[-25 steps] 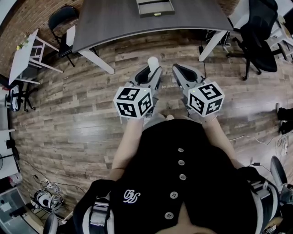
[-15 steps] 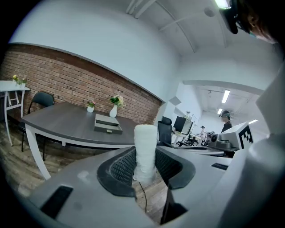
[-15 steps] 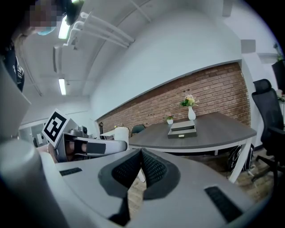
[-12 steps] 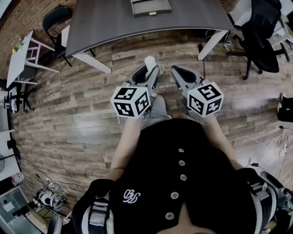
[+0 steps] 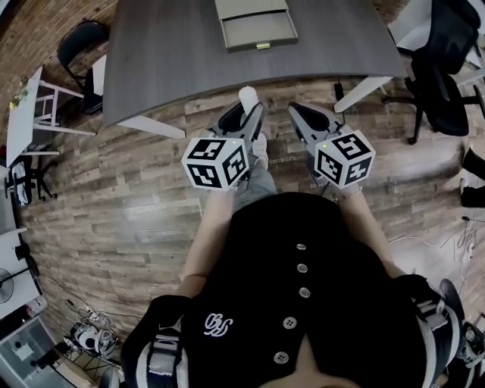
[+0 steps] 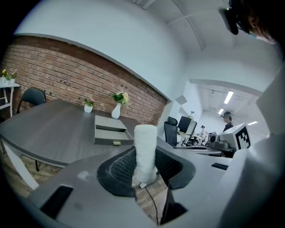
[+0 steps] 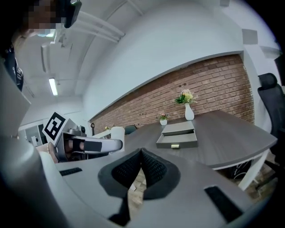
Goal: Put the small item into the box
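My left gripper (image 5: 246,115) is shut on a small white cylinder (image 5: 248,97), which stands upright between the jaws (image 6: 145,151). The grey box (image 5: 256,23), an open drawer with a gold handle, lies on the dark table (image 5: 167,53) ahead; it also shows as the box (image 6: 110,134) in the left gripper view and the box (image 7: 178,134) in the right one. My right gripper (image 5: 303,117) is shut with nothing between its pads (image 7: 141,167). Both grippers hang over the wooden floor, short of the table's near edge.
Black office chairs (image 5: 443,68) stand at the right, another chair (image 5: 76,45) and a white stand (image 5: 30,106) at the left. White table legs (image 5: 151,125) slope down under the table. Two small vases (image 6: 116,107) sit at the table's far end by the brick wall.
The table and box have come closer and lower in the head view as the person walks forward. Both grippers keep their hold and pose.
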